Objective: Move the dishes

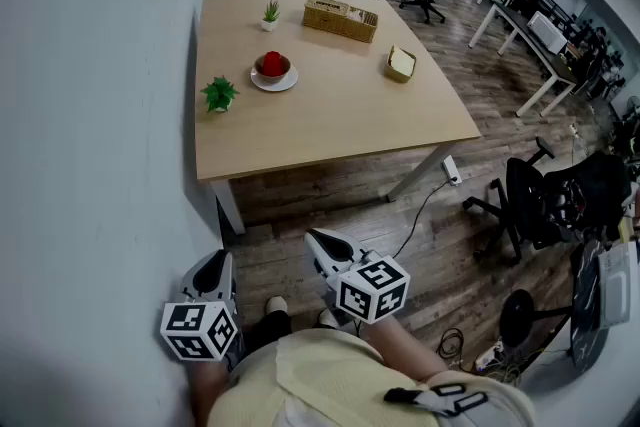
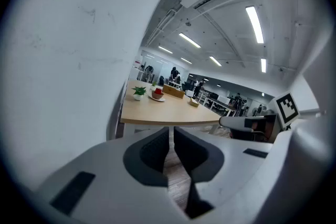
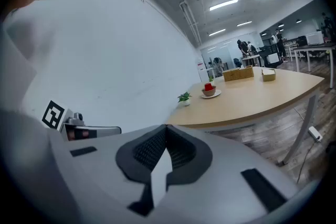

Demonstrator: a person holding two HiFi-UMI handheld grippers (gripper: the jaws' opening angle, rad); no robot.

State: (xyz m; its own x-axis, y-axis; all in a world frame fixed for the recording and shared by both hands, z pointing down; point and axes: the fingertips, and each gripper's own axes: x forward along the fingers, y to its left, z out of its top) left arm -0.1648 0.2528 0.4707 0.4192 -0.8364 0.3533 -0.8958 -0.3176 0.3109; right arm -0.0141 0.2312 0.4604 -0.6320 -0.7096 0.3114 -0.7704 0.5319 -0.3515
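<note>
A brown bowl [image 1: 273, 67] with something red in it sits on a white saucer [image 1: 274, 81] on the left part of the wooden table [image 1: 330, 125]. A small tan dish [image 1: 401, 63] lies near the table's right edge. Both grippers are held low by the person's body, well short of the table. My left gripper [image 1: 212, 273] is shut with nothing in it, and my right gripper [image 1: 320, 241] is shut and empty too. In the left gripper view, the gripper [image 2: 171, 131] points at the far bowl [image 2: 157, 94]. The right gripper [image 3: 166, 131] also faces the bowl [image 3: 209, 91].
Two small potted plants [image 1: 219, 95] [image 1: 270, 13] and a wicker basket [image 1: 341, 18] stand on the table. A white wall [image 1: 90, 115] runs along the left. Black office chairs [image 1: 545, 200] and cables lie on the wood floor at the right.
</note>
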